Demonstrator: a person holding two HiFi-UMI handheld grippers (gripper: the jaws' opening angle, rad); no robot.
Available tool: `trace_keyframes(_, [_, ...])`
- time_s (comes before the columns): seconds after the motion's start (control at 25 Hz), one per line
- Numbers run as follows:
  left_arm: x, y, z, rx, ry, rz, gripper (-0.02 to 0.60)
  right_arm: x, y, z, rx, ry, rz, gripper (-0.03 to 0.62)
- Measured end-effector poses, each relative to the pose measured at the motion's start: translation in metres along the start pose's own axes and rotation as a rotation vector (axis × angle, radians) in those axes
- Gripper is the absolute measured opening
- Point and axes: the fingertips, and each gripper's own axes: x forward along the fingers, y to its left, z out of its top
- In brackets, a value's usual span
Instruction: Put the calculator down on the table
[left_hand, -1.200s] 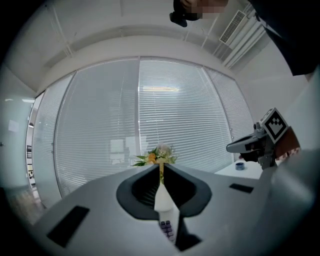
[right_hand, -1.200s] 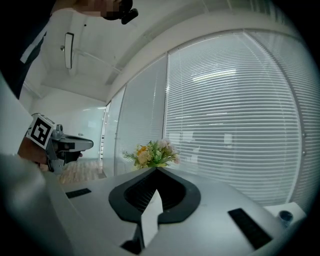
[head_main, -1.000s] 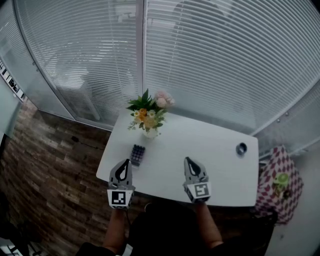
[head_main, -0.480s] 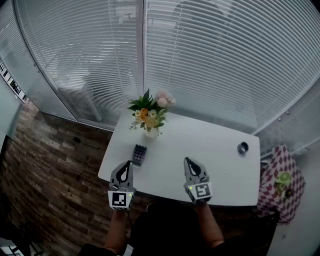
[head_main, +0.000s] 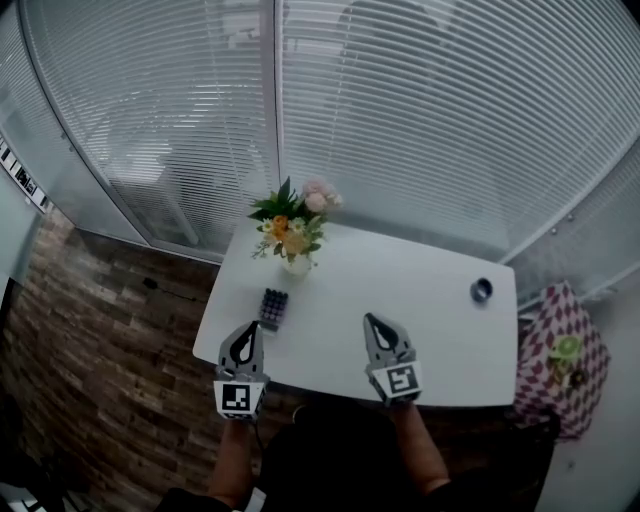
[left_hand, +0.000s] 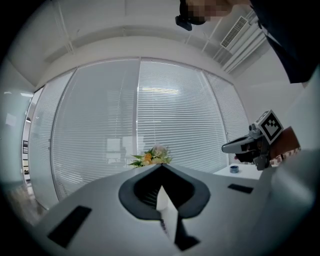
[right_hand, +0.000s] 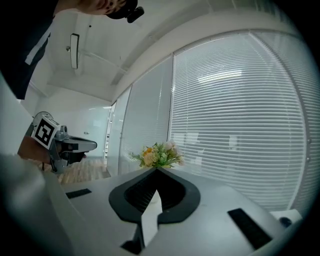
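Nearest the camera, the person's two forearms reach out over the near edge of a white table. The left gripper hangs over the table's near left corner with its jaws pressed together and nothing between them. The right gripper hangs over the near edge toward the middle, and its jaws likewise meet at the tips with nothing held. The two are well apart and both point toward the far side.

The tabletop is plain, white and mostly bare. It stands on a brick-patterned floor that shows to its left. The calculator lies flat on the table just beyond the left gripper's tips, apart from them, keys facing up, near the left edge.

Farther on, near the far left corner, a small pale vase stands upright and holds a bunch of flowers: green leaves with orange, yellow and pink blooms. By the far right corner sits a small round dark-blue container; what is in it cannot be made out.

Off the table's right end is a red-and-white checkered cloth with a small green thing resting on it.

Behind everything, tall glass panels covered by closed white blinds curve round the far side of the room.
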Motion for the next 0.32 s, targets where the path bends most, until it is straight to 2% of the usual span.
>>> trace_keyframes(0.32, [0.0011,-0.0019,-0.0062,-0.008,0.005,-0.001,0.006,-0.0004,-0.0002,0.0039,-0.022,-0.011,0.02,0.005])
